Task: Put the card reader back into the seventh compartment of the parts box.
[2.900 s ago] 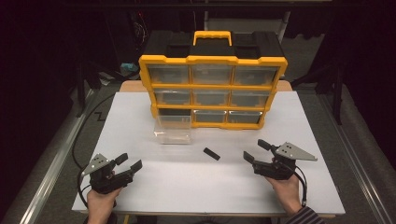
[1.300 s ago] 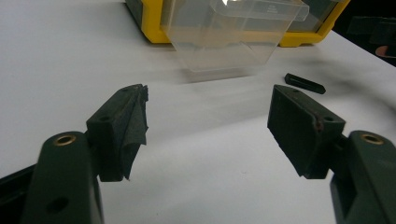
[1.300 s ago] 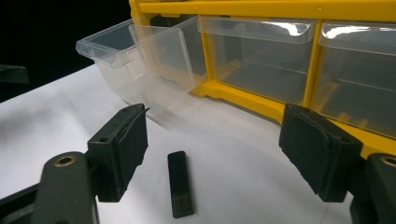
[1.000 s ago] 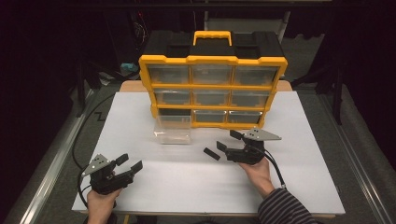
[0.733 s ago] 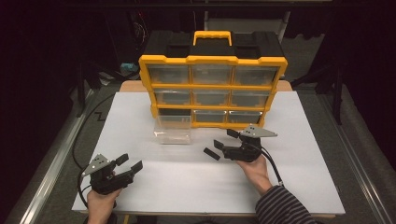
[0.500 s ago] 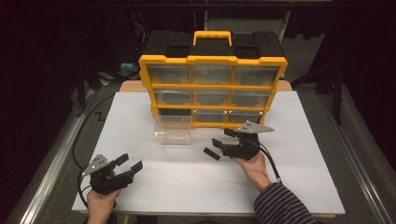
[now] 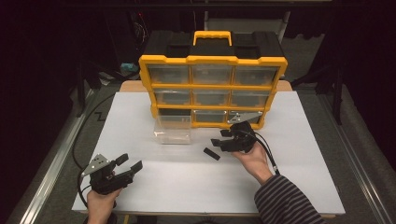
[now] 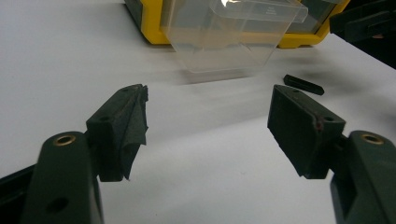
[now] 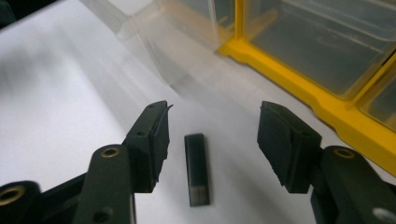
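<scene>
A small black bar (image 7: 211, 153) lies flat on the white table (image 7: 187, 186), in front of the yellow drawer organizer (image 7: 212, 88). My right gripper (image 7: 219, 138) hovers just above and behind it. In the right gripper view the bar (image 9: 195, 169) lies on the table between the jaws of that gripper (image 9: 212, 140), and the pads do not touch it. Those jaws have just been closing and still stand apart. A clear plastic drawer (image 7: 173, 130) sits pulled out in front of the organizer's bottom left slot. My left gripper (image 7: 130, 162) rests open and empty near the front left edge.
The organizer (image 9: 327, 56) stands close to the right of the right gripper's jaws. The left gripper view shows the clear drawer (image 8: 229, 35) ahead and the black bar (image 8: 303, 84) to its right. A cable (image 7: 266, 149) trails from the right gripper.
My right gripper has moved left and away from the front edge to the black bar, has risen a little, and its jaws have narrowed. The left gripper has stayed still.
</scene>
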### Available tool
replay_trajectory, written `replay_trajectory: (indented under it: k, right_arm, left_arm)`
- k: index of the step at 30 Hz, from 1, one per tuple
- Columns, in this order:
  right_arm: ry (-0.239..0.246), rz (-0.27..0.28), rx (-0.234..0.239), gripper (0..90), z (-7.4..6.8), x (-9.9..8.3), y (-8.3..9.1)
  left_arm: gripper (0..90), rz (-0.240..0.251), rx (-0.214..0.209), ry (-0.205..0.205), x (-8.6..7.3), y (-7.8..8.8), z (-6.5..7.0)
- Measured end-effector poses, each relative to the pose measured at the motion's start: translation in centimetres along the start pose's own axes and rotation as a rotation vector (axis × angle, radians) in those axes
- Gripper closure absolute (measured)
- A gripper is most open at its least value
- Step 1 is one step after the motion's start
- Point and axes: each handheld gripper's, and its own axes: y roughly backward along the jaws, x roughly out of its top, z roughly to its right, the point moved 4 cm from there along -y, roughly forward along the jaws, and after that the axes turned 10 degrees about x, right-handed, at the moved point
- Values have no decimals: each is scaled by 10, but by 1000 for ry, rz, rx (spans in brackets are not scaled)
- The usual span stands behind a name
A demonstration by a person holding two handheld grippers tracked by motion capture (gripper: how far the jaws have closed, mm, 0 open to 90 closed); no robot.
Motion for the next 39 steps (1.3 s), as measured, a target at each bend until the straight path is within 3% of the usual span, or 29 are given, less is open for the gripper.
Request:
replay_trajectory:
  k: [4,9,10,21,39]
  right_arm:
    - [10,-104,-8,464,-2,3,-4]
    - [15,-172,-12,492,-3,4,-9]
    - [12,-213,-1,503,-4,3,-13]
    - [22,-354,-7,577,-5,-4,-30]
    - [45,-448,-11,689,-6,-13,-52]
  left_arm:
    - [292,1,1,-1,0,0,0]
    - [293,4,1,-2,0,0,0]
    - [293,4,1,-2,0,0,0]
    - [293,3,0,-2,0,0,0]
    - [293,3,-3,-2,0,0,0]
